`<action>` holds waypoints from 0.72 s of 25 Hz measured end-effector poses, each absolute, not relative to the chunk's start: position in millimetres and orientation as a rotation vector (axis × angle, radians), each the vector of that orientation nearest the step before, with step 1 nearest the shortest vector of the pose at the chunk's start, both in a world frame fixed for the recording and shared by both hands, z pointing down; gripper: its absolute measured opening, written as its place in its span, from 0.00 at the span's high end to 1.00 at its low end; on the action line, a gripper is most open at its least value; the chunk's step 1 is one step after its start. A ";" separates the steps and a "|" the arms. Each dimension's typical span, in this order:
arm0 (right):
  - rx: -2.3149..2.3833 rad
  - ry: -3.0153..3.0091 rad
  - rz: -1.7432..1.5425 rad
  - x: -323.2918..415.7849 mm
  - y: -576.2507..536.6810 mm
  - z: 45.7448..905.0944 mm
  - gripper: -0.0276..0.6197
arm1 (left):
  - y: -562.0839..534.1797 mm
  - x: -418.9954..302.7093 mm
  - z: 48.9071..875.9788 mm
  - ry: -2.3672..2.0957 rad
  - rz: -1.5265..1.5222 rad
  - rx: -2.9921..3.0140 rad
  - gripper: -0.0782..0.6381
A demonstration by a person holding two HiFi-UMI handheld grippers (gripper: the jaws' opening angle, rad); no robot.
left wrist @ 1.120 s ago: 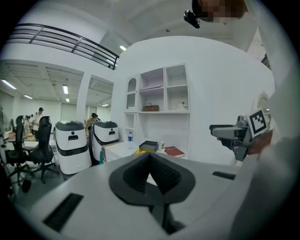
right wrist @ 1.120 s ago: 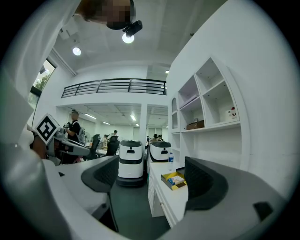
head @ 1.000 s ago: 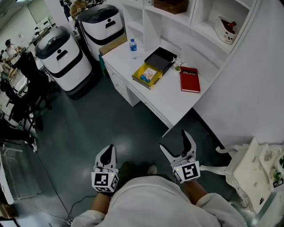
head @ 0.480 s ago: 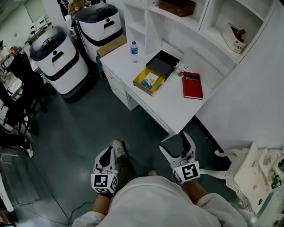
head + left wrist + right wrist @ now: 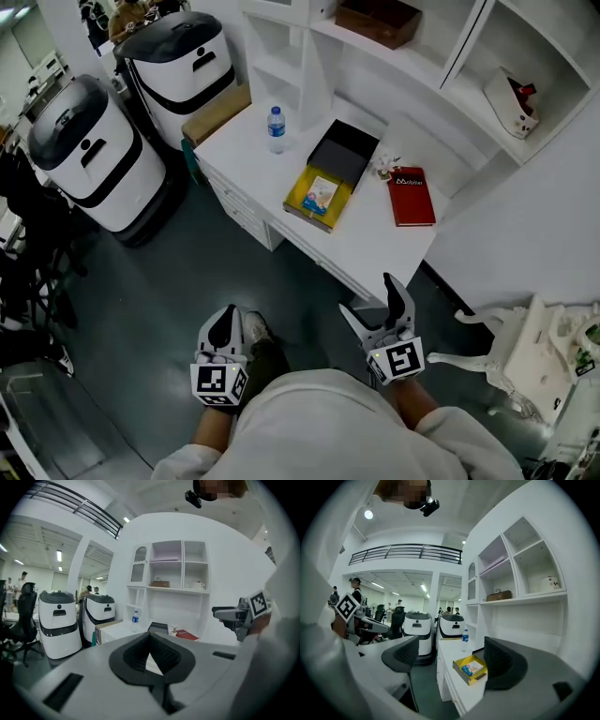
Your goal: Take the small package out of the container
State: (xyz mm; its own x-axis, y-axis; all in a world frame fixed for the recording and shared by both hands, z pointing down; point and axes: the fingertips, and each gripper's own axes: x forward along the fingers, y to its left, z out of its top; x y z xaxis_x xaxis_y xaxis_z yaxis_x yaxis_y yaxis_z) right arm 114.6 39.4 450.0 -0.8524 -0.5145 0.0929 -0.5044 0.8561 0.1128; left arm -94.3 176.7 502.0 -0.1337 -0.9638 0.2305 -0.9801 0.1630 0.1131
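A yellow open container (image 5: pixel 317 199) lies on the white desk (image 5: pixel 375 248), with a small blue-and-white package (image 5: pixel 321 193) inside it. Its black lid (image 5: pixel 342 152) lies just behind. Both grippers hang low in front of the person, well short of the desk. The left gripper (image 5: pixel 224 323) is shut with nothing in it; in its own view the jaws meet (image 5: pixel 150 637). The right gripper (image 5: pixel 375 302) is open and empty, near the desk's front corner. Between its pads (image 5: pixel 401 654) the right gripper view shows the container (image 5: pixel 469 670) and package (image 5: pixel 472 668).
A water bottle (image 5: pixel 275 128), a red book (image 5: pixel 412 196) and a small figurine (image 5: pixel 384 167) share the desk. Shelves (image 5: pixel 412 56) rise behind it. Two white-and-black machines (image 5: pixel 80 155) stand left. A white frame (image 5: pixel 534 352) sits at the right. Dark floor lies between me and the desk.
The person has stepped forward and the view has swung; the desk lies more squarely ahead. Both grippers keep their pose, left shut and right open.
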 end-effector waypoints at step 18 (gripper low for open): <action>1.137 -2.712 -0.008 -30.0 -43.4 465.0 0.32 | 126.4 -273.6 505.1 -2.049 0.110 1.973 0.88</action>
State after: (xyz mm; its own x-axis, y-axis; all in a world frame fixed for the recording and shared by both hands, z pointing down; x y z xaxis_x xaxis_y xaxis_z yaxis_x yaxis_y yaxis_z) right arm -30.0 -43.4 465.0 -0.6838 -0.7067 0.1818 -0.7056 0.7038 0.0818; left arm -273.6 126.4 505.1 -0.0166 -0.9651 0.2615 -0.9874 0.0569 0.1474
